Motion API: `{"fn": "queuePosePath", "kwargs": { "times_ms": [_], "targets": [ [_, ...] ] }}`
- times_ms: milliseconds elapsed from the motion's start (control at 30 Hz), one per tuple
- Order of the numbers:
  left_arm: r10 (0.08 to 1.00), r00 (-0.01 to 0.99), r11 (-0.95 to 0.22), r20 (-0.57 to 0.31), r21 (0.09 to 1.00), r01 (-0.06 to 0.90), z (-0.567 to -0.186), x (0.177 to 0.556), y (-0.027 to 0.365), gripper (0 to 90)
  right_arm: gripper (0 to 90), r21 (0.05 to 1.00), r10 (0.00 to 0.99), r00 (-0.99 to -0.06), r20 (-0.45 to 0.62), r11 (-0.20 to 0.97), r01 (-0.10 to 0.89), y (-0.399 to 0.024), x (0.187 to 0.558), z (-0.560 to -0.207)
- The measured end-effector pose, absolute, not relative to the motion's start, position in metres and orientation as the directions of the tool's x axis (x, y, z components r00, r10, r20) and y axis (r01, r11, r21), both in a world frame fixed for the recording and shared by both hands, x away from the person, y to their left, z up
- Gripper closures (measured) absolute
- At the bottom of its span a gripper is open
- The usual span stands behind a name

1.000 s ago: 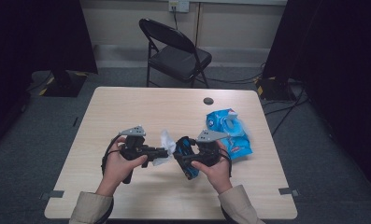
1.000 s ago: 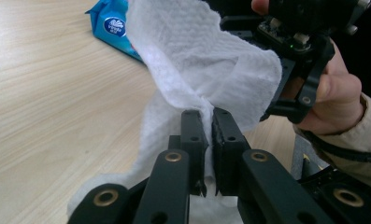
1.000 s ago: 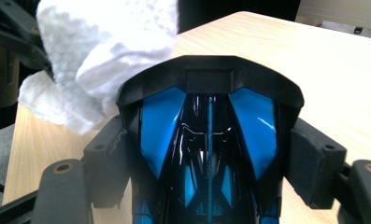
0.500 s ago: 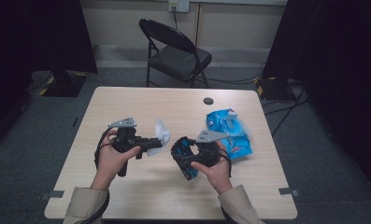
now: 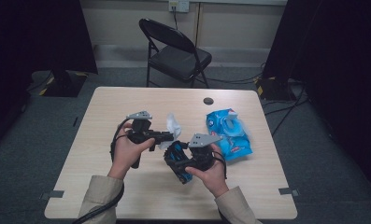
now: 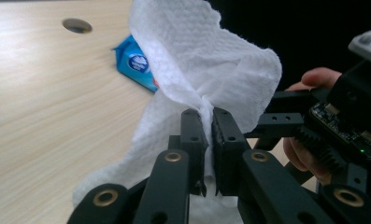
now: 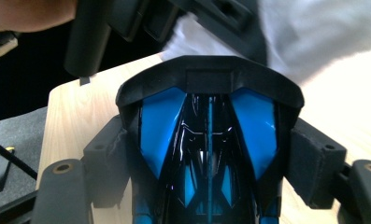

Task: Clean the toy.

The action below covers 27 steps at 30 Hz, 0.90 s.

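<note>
– Wipe has come away from the toy, see? A second ago the left gripper had it pushed right up against the thing. Now that hand has drawn off to the left and lifted a little, and there's a gap between the two.

– Is the sheet still gripped, though?

– Yes. In the left gripper view the two black jaws are pinched hard together on a fold of the white sheet, with the rest billowing above and below them. Nothing has slipped.

– And the other hand?

– Right gripper hasn't budged. Its jaws stand wide with a pad pressed on each flank of the toy, a glossy blue-and-black shape, possibly a toy car. It is held just above the bench, near the front edge and about midway across.

– So the cleaning is finished?

– I'd call it the end of one stroke rather than the job. The toy is still presented towards the wipe, which hangs close beside it. Either another pass follows or the sheet gets set down; I can't say which.

– Where did the wipe come from?

– Probably the blue packet lying on the bench to the right, apart from both hands.
</note>
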<state>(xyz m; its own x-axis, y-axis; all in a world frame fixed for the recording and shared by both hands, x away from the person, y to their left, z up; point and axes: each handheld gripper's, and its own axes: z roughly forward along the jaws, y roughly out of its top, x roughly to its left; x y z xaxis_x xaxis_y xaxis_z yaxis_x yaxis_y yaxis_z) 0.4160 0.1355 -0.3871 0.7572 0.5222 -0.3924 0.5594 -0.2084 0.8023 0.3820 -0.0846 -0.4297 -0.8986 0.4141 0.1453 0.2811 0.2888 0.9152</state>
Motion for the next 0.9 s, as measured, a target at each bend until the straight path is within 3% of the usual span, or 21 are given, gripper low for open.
{"fn": "queuePosePath", "kwargs": {
  "times_ms": [900],
  "targets": [
    [0.490,0.759,-0.202,-0.430,0.791,0.578,-0.403,0.396,0.158,84.6,25.9,0.914,0.463,-0.872,0.160,0.263,0.308,-0.101,0.391,-0.432]
  ]
}}
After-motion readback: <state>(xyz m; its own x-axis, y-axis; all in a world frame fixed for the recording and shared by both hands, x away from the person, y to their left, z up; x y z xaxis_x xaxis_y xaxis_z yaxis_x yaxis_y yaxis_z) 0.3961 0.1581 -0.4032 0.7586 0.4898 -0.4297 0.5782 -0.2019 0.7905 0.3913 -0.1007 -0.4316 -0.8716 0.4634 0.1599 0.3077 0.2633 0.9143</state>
